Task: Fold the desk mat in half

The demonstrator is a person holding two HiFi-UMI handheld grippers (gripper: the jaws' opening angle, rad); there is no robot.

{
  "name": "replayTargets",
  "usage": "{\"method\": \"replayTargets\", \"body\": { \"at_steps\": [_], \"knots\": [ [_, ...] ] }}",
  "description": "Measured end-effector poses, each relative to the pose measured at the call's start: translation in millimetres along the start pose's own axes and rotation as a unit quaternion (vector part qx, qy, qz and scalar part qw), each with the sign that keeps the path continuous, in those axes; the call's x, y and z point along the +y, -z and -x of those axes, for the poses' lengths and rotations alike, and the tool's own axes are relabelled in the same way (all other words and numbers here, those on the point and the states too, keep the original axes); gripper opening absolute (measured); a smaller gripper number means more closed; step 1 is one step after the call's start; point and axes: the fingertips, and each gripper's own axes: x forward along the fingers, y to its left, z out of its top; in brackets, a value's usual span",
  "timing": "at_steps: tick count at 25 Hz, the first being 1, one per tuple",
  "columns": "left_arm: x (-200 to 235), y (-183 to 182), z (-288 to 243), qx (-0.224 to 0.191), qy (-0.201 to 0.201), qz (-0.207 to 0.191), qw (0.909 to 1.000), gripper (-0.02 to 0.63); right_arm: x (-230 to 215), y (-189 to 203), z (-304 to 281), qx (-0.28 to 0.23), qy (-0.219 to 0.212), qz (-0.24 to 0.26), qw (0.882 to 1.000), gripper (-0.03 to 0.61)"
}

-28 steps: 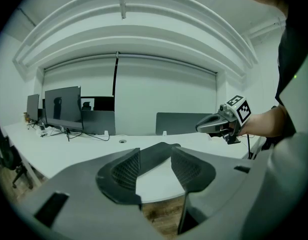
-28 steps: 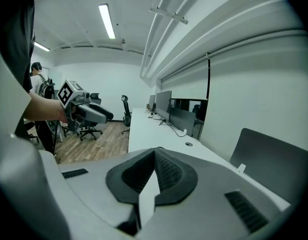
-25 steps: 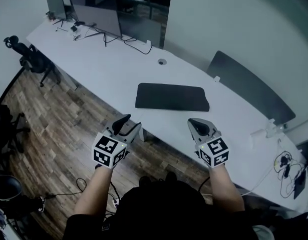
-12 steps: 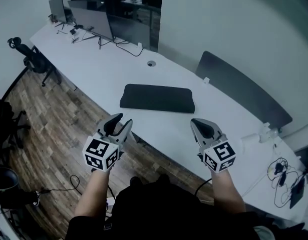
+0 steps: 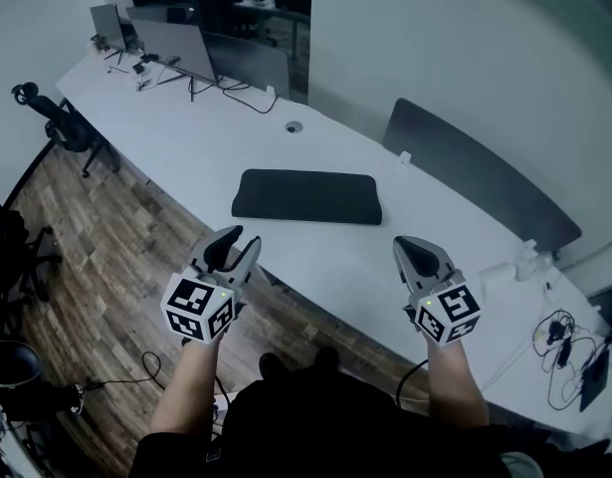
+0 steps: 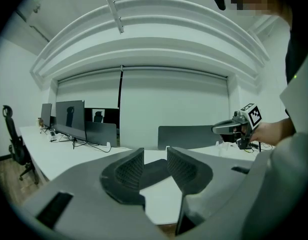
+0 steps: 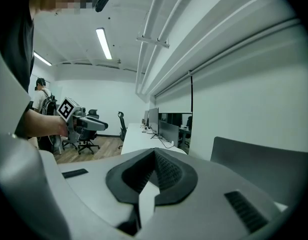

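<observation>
The desk mat (image 5: 306, 196) lies flat and dark on the white surface (image 5: 186, 118), about midway along it, between the near and far edges, with its long sides running along them. Whether it is a single layer or already doubled over is too small to tell from the head view. Both grippers are held in the air by the near edge, well apart from the mat and touching nothing. That fits two stages alike: hands coming in toward a mat to be folded, or hands drawn off from one that lies folded. Either way, I judge that doing it well means keeping the two grippers level with each other. They should be spaced about as the mat's short ends are, and high enough above the near edge that nothing nudges the mat askew. The left gripper (image 5: 234, 247) has its jaws partly apart, and they have just been closing. Only air stands between them, with the mat showing far beyond the gap. The right gripper (image 5: 418, 257) has its jaws clenched together on nothing.
</observation>
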Motion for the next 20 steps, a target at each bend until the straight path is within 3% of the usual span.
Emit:
{"method": "replayTargets", "body": {
  "at_steps": [5, 9, 20],
  "knots": [
    [21.8, -4.9, 12.2, -0.008, -0.007, -0.002, 0.9999, 0.125, 21.0, -18.7, -17.1, -0.018, 0.001, 0.004, 1.0, 0.0],
    [34.5, 0.8, 19.8, -0.007, -0.011, 0.003, 0.9999, 0.095, 34.9, -21.3, -32.0, -0.001, -0.004, 0.012, 1.0, 0.0],
    [52.1, 5.6, 31.8, -0.004, -0.009, 0.006, 0.9999, 0.094, 46.7, -24.1, -40.4, 0.005, -0.003, 0.011, 1.0, 0.0]
  ]
}}
